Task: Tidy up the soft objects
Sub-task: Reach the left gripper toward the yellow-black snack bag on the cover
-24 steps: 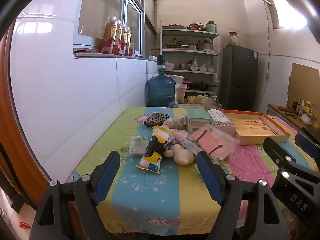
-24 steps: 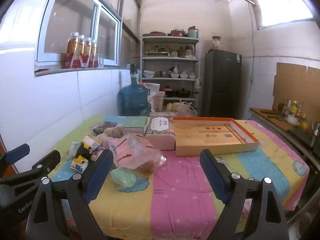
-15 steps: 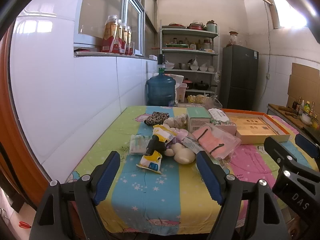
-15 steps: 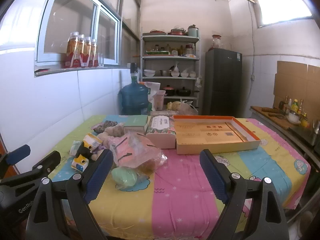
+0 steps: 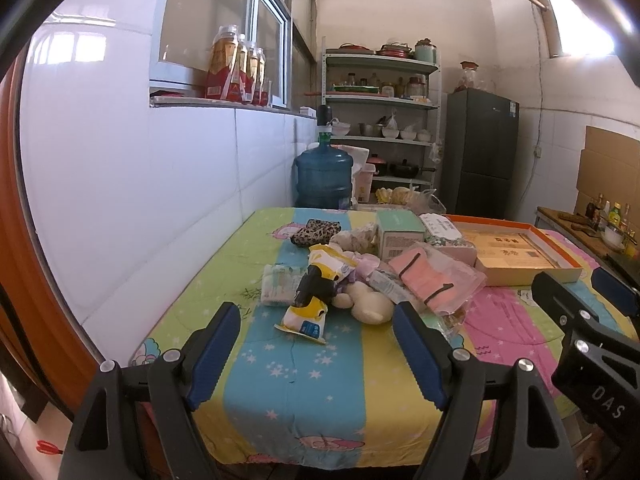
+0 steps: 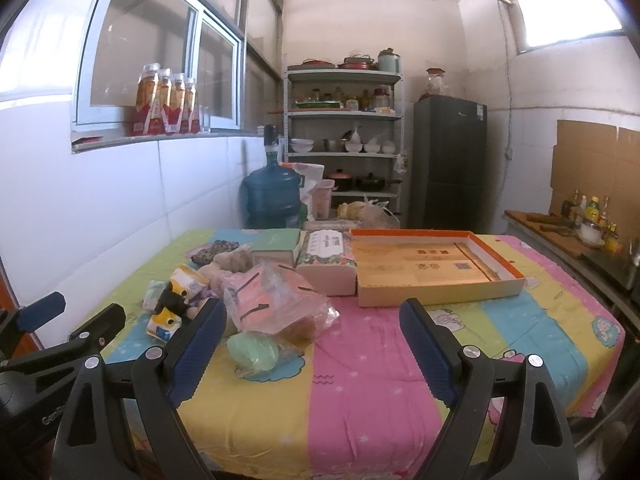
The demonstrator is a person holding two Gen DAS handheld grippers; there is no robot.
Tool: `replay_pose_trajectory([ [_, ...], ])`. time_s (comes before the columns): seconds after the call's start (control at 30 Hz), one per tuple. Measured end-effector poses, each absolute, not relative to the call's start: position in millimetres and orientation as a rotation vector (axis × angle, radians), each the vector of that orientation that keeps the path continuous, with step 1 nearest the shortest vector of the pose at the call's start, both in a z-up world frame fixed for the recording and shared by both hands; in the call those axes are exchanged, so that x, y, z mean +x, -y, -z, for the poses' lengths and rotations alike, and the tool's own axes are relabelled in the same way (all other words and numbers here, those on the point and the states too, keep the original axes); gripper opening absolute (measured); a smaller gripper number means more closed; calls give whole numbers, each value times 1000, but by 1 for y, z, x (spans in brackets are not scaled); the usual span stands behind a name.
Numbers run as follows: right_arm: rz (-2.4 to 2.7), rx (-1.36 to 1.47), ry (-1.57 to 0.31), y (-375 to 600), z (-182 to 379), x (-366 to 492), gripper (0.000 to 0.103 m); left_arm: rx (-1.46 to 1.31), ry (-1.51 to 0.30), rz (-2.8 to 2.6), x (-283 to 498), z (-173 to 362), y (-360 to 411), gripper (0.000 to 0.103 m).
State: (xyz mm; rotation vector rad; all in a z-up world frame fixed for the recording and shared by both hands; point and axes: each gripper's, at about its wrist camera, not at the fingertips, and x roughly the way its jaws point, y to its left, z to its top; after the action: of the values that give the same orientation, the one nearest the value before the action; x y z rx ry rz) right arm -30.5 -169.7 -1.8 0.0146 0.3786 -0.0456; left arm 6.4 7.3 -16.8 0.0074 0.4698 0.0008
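Left hand-held gripper [image 5: 316,356] wide, empty, right hand-held gripper [image 6: 312,354] wide, empty, soft toys [image 5: 340,280] piled on desk [image 5: 304,392], box [image 6: 432,268] beside

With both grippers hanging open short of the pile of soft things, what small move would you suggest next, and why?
Probably ease the left gripper forward and down toward the yellow and white pouch. It lies nearest at the pile's front edge, directly ahead between the open fingers, and nothing is held yet.

Beyond my table's striped cloth [image 6: 360,400] I see a blue water jug [image 5: 323,178], a metal shelf rack [image 6: 344,116] of bowls and pots, a dark fridge [image 6: 450,160], and juice bottles [image 6: 166,106] on the windowsill.
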Motion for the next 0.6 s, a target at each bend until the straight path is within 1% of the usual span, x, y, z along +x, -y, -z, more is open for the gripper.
replay_pose_trajectory([
  [0.3, 12, 51, -394, 174, 8, -27, 89, 21, -510, -8, 10, 16, -5, 79],
  [0.53, -9, 46, -413, 175, 21, -18, 89, -15, -443, 5, 19, 29, -15, 79],
  [0.6, -24, 31, -431, 175, 29, -12, 89, -28, -452, 8, 25, 36, -21, 79],
])
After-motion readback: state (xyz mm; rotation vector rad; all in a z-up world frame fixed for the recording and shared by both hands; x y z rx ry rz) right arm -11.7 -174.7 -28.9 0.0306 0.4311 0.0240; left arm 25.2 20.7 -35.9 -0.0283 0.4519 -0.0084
